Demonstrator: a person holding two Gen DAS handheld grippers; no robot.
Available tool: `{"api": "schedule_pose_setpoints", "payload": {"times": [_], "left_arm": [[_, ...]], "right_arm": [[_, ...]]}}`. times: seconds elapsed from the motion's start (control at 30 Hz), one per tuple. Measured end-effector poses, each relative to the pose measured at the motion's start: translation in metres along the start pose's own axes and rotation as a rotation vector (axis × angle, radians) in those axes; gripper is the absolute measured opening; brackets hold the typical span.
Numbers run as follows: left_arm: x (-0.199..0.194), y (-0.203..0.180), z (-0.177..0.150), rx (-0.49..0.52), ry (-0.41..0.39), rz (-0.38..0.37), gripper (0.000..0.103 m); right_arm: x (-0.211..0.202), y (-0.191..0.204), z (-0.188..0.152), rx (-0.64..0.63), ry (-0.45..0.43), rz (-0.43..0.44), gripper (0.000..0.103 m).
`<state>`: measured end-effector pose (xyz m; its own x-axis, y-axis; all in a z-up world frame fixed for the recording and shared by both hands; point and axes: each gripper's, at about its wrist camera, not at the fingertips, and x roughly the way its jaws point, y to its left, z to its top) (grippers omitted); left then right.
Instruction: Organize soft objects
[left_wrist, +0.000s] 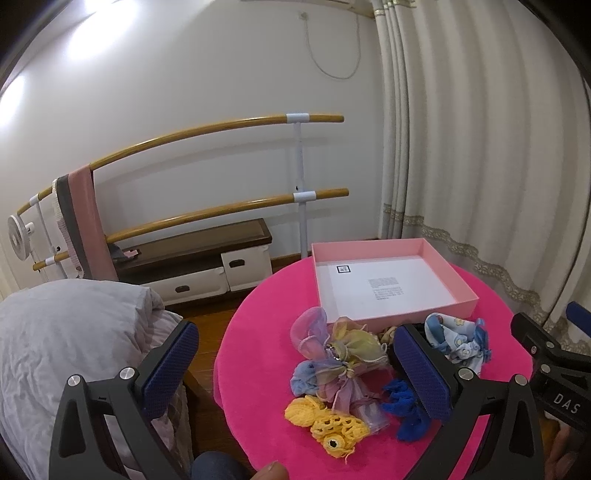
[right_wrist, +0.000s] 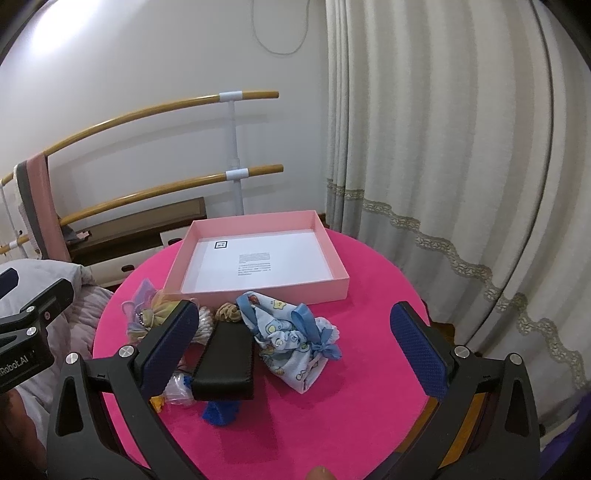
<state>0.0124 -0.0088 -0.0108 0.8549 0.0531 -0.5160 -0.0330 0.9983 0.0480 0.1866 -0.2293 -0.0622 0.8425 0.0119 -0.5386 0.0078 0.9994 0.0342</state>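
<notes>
Heaped near the middle of the round pink bench (right_wrist: 369, 332), just in front of the near wall of the pink box (right_wrist: 334, 258): a printed blue pouch (right_wrist: 291, 343) with a blue ribbon, a black case (right_wrist: 227, 363), a beige scrunchie (right_wrist: 229, 314), a bunch of pastel organza bags (left_wrist: 332, 354), a yellow crochet piece (left_wrist: 325, 421) and a blue crochet piece (left_wrist: 402, 408). Organza bags toward the bench's left edge, touching the box's near left corner; yellow crochet nearest the front edge; blue crochet just right of it, partly under the black case in the right wrist view. Pouch on the right side of the heap, lying tilted, just beside the case. Scrunchie tucked between the case and the box wall. Box open-topped, set toward the far edge of the bench, white-floored with a printed label, holding none of the soft things. Left gripper (left_wrist: 295, 369) spread wide, holding nothing, hovering over the left side of the heap with its right finger in front of the case. Right gripper (right_wrist: 291, 354) also spread wide and holding nothing, framing the case and pouch from the front edge. Beyond the bench: a grey quilt (left_wrist: 66, 350) at left, wooden barre rails (left_wrist: 221, 125) along the wall, cream curtains (right_wrist: 443, 147) at right.
</notes>
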Motion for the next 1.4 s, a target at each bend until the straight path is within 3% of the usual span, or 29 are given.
{"api": "schedule_pose_setpoints", "payload": {"times": [0.57,1.07,1.4], "left_arm": [[0.009,0.0,-0.004,-0.002,0.039,-0.002,0.103],[0.065,0.003,-0.031,-0.008,0.228,-0.044,0.103],[0.104,-0.002,-0.056,0.004,0.297,-0.092,0.103]], "right_arm": [[0.015,-0.003,-0.006,0.008,0.046,0.012,0.103],[0.062,-0.016,-0.038,0.004,0.189,0.014,0.103],[0.083,-0.022,-0.057,0.014,0.261,0.03,0.103]]}}
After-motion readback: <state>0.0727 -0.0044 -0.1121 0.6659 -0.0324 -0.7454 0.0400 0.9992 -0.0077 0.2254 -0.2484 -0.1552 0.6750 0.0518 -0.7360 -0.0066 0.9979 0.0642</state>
